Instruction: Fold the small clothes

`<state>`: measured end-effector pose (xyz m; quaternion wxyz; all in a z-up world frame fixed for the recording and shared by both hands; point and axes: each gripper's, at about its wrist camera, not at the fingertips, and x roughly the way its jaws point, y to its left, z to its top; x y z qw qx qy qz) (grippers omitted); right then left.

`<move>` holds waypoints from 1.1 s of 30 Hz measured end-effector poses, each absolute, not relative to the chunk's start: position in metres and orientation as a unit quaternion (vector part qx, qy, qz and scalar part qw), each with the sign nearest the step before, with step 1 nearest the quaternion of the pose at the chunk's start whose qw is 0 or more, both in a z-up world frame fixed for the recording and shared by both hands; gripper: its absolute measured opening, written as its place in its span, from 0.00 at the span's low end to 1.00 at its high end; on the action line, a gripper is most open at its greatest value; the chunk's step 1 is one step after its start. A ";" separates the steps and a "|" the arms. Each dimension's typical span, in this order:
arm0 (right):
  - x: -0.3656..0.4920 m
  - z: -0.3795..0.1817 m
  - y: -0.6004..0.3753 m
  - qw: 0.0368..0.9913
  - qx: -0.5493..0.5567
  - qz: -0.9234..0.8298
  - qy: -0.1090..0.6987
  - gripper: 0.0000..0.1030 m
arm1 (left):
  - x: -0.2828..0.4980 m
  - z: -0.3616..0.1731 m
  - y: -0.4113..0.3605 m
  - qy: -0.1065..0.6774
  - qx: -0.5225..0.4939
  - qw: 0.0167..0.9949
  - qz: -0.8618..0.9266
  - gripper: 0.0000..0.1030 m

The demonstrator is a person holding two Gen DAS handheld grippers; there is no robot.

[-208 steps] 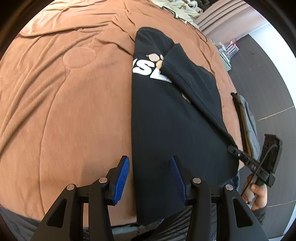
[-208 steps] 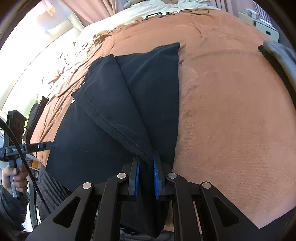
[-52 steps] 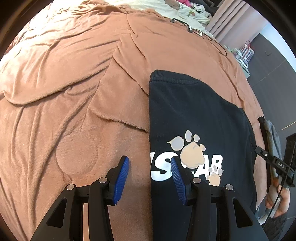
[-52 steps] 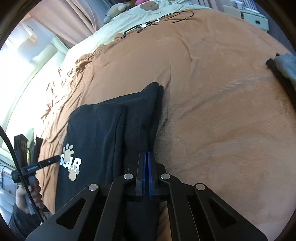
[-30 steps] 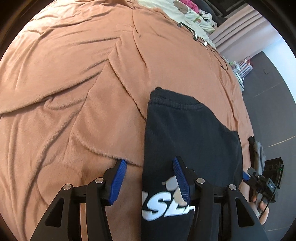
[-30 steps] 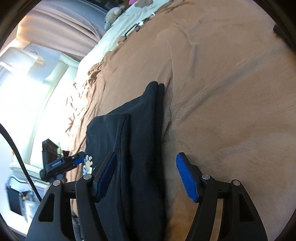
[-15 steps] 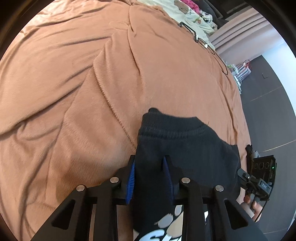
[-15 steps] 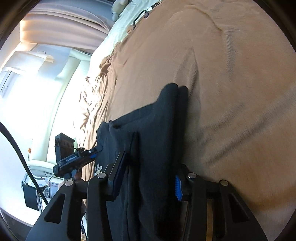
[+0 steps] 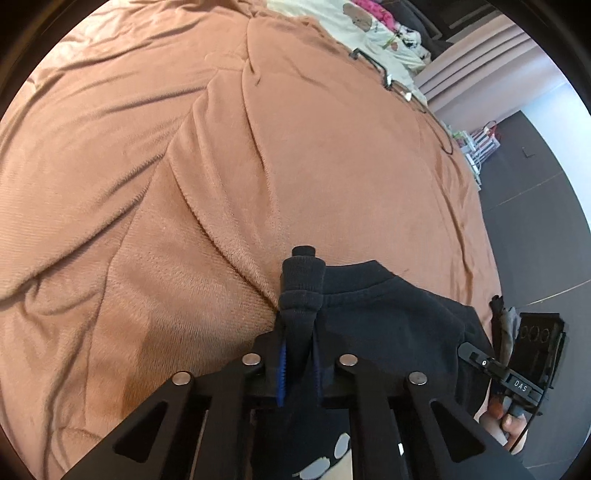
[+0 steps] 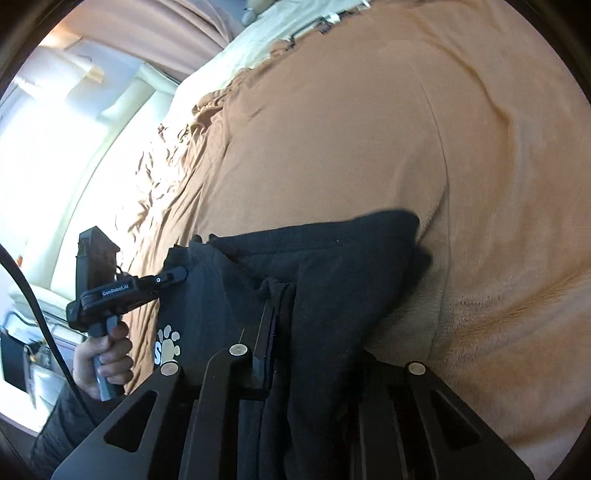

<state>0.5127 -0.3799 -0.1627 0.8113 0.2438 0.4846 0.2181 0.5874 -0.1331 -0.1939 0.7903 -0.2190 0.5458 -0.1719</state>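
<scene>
A black sweatshirt (image 9: 388, 314) with a white and tan paw print (image 10: 168, 341) lies folded lengthwise on a brown blanket (image 9: 258, 166). My left gripper (image 9: 298, 332) is shut on the far left corner of its ribbed edge, which bunches up between the blue pads (image 9: 282, 363). My right gripper (image 10: 286, 295) is shut on the far right part of the same edge. Black cloth drapes over its right finger and hides it. In the right wrist view the left gripper (image 10: 173, 275) shows at the sweatshirt's corner, held by a hand (image 10: 107, 354).
The blanket stretches wrinkled and bare beyond the sweatshirt. A cream sheet with printed clothes (image 9: 369, 29) and a dark hanger (image 9: 384, 74) lie at the far end. A grey folded garment (image 9: 508, 321) sits at the bed's right edge. A bright window (image 10: 55, 129) lights the left side.
Both grippers, open a second ago, moved up to the sweatshirt's far edge and closed on it. The pinched edge now bunches up from the blanket.
</scene>
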 end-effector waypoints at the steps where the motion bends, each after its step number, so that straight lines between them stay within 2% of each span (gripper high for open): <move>1: 0.509 -0.156 -0.378 0.817 0.236 0.215 0.481 0.12 | 0.586 -0.192 -0.132 0.544 -0.222 0.791 -0.173 0.09; 17: 0.444 -0.076 -0.347 0.861 0.168 0.203 0.435 0.11 | 0.547 -0.117 -0.121 0.493 -0.229 0.814 -0.203 0.06; 33: 0.311 0.022 -0.354 0.901 0.144 0.210 0.352 0.10 | 0.474 -0.006 -0.111 0.406 -0.226 0.851 -0.244 0.06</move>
